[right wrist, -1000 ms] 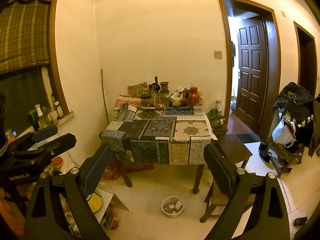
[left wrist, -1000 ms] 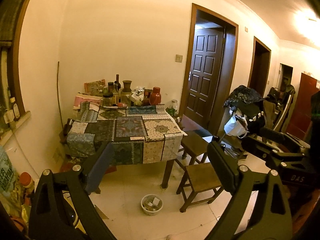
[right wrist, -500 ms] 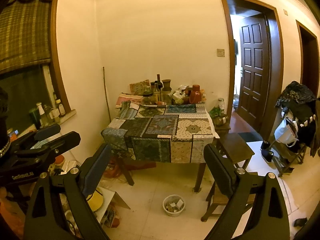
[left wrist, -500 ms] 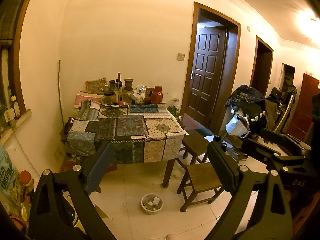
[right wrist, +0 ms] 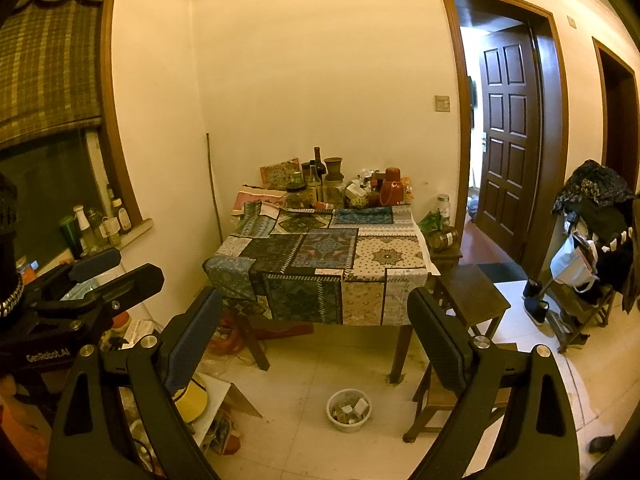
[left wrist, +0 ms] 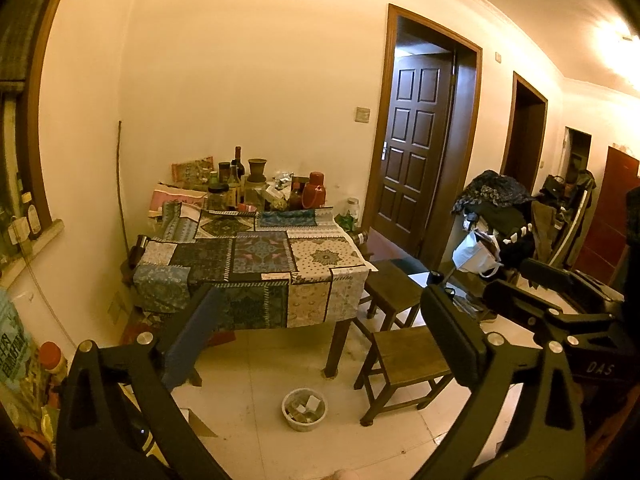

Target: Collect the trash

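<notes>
- Trash sits in a small white bin (left wrist: 304, 409) on the floor just off the table's front right leg, well apart from both grippers; it already holds scraps.
- Left gripper (left wrist: 320, 332): jaws spread wide, nothing between them. Over the last second its view has slid slightly, the table (left wrist: 256, 256) drifting right and down in frame; I judge this an approach, with no pickup begun.
- Table: the cloth's front edge overhangs; bottles and jars (right wrist: 320, 188) crowd the back edge against the wall, while the front half is bare cloth.
- Right gripper (right wrist: 316, 332): jaws likewise wide apart and empty, and its view has crept nearer the table too.
- Open room: bare tile lies ahead to the bin; two stools (left wrist: 404, 360) hem the table's right edge, clutter (right wrist: 200, 400) the left corner.
</notes>
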Available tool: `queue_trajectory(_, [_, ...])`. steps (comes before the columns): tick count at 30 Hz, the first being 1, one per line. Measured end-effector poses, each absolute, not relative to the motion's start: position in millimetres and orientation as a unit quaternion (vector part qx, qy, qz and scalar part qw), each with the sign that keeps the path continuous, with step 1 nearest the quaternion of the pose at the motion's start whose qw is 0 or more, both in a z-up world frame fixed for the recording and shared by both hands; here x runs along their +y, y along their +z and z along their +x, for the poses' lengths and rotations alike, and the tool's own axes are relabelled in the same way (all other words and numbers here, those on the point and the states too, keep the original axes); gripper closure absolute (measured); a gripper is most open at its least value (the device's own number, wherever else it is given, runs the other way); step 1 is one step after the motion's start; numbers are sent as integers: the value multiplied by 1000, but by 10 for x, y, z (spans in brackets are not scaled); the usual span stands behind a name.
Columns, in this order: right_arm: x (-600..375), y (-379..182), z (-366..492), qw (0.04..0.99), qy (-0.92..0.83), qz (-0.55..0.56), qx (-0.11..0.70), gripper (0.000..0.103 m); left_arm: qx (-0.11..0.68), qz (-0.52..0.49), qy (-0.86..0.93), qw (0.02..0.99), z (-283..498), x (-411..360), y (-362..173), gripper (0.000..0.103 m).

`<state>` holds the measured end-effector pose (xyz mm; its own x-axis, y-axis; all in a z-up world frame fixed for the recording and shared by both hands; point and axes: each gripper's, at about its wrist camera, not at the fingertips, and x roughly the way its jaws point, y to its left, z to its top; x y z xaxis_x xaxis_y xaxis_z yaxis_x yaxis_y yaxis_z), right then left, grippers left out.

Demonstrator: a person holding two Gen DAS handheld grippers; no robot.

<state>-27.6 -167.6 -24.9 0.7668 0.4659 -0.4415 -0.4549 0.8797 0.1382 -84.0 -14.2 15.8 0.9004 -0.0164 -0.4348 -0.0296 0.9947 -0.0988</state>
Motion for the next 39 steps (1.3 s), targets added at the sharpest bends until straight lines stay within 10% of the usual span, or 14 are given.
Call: queue_trajectory(39, [-1611, -308, -112, 935, 241, 15, 258, 11, 236, -57, 1, 970, -676, -169, 93, 2])
